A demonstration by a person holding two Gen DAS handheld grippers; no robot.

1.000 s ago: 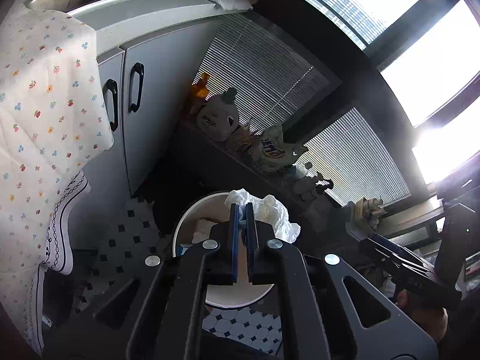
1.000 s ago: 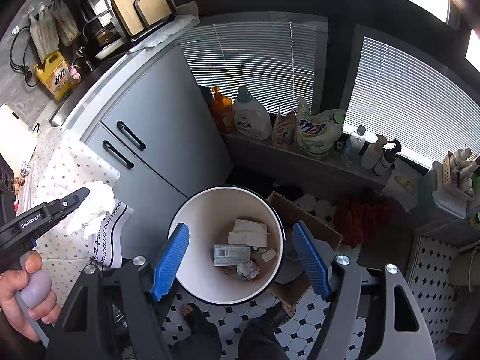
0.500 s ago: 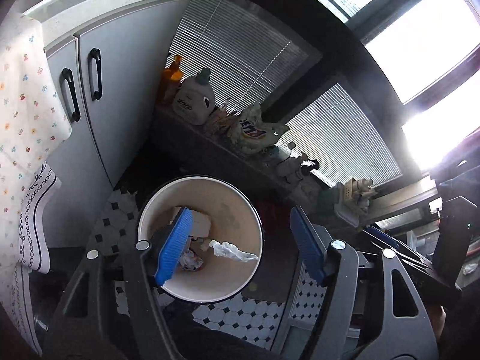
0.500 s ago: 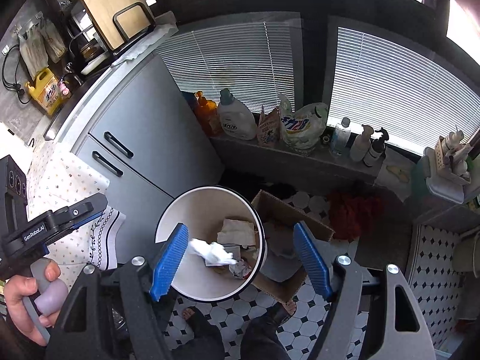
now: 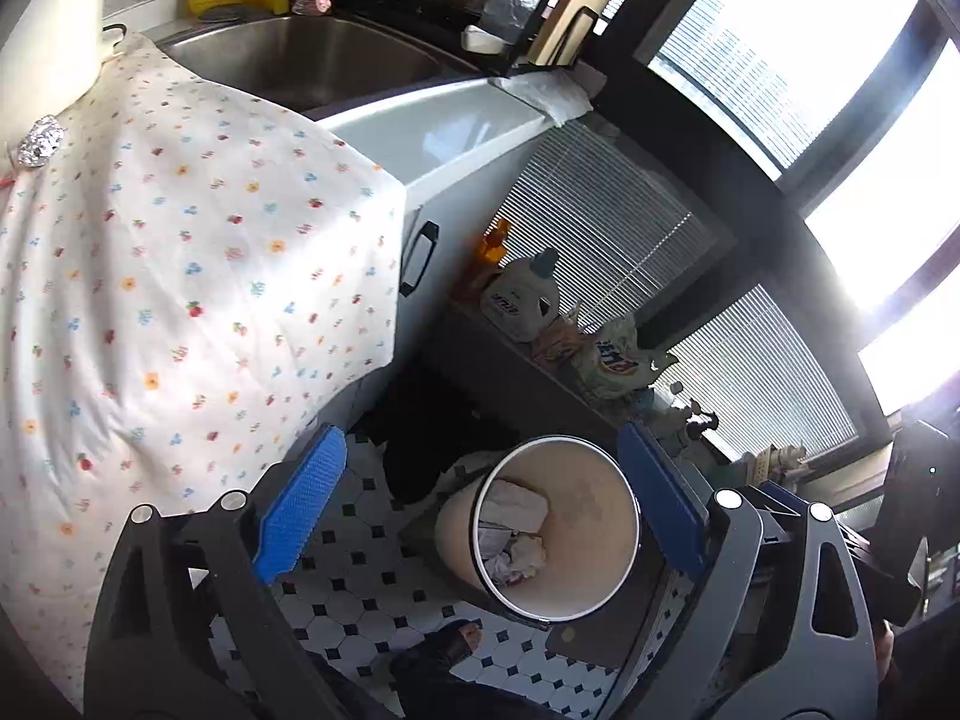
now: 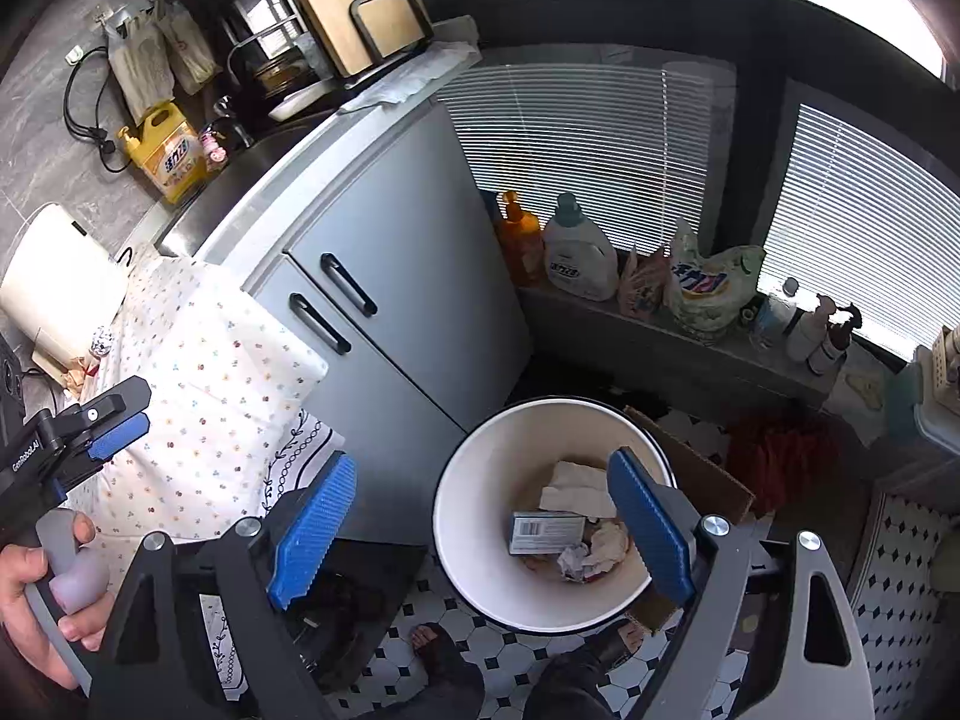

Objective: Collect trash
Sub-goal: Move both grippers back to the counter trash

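Note:
A white trash bin (image 5: 600,540) stands on the tiled floor, holding crumpled tissues (image 5: 519,558) and paper. In the right wrist view the bin (image 6: 480,498) also holds a small box (image 6: 546,533) and crumpled tissues (image 6: 600,546). My left gripper (image 5: 480,510) is open and empty, above and left of the bin; it also shows in the right wrist view (image 6: 108,426) over the tablecloth. My right gripper (image 6: 480,534) is open and empty above the bin. A crumpled foil ball (image 5: 41,141) lies on the floral tablecloth (image 5: 180,276).
A grey cabinet (image 6: 390,300) with black handles and a steel sink (image 5: 312,60) stand behind the cloth-covered table. Detergent bottles (image 6: 579,258) and bags line a low ledge by the blinds. A cardboard box (image 6: 702,468) sits behind the bin. The person's feet (image 6: 438,642) are on the floor.
The left gripper opened and dropped the white tissue into the bin, then swung back up and left towards the table. The right gripper stayed open above the bin.

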